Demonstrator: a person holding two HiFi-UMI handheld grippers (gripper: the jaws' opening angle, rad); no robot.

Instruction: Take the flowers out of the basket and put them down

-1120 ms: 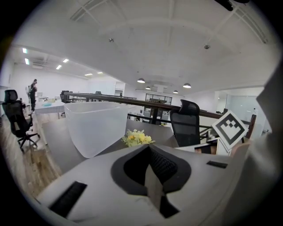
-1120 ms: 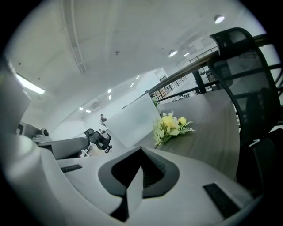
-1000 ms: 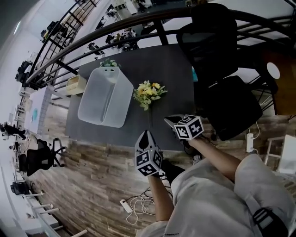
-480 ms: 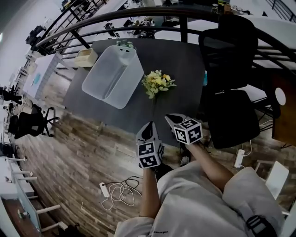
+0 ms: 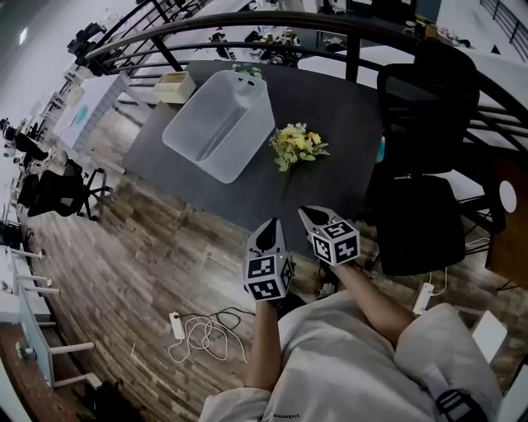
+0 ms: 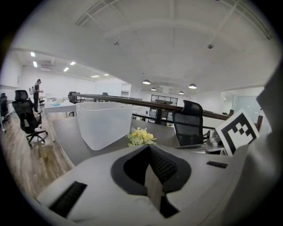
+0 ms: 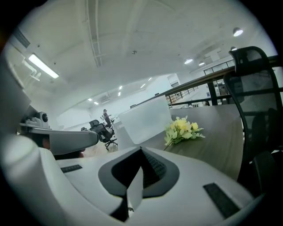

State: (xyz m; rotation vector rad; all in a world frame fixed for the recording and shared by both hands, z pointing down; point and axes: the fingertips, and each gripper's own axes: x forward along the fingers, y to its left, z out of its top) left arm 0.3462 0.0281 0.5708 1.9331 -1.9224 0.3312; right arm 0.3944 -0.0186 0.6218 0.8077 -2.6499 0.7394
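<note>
A bunch of yellow flowers (image 5: pixel 299 146) with green leaves lies on the dark grey table (image 5: pixel 330 107), just right of a translucent white basket (image 5: pixel 219 121). The flowers (image 6: pixel 140 136) also show past my left jaws, and the flowers (image 7: pixel 181 129) lie ahead of my right jaws. My left gripper (image 5: pixel 266 234) hangs over the floor just off the table's near edge, jaws together, nothing in them. My right gripper (image 5: pixel 313 217) is over the table's near edge, shut and empty. Both point toward the table, a good way short of the flowers.
A small cream box (image 5: pixel 174 86) and a green plant (image 5: pixel 247 71) stand behind the basket. A black office chair (image 5: pixel 421 140) stands at the table's right. A power strip with white cable (image 5: pixel 194 334) lies on the wooden floor. A dark railing (image 5: pixel 272 23) runs behind the table.
The view has swung, so the table sits further right and higher in the picture. Both grippers stay shut and close together near the table's front edge; the flowers and basket have not moved on the table.
</note>
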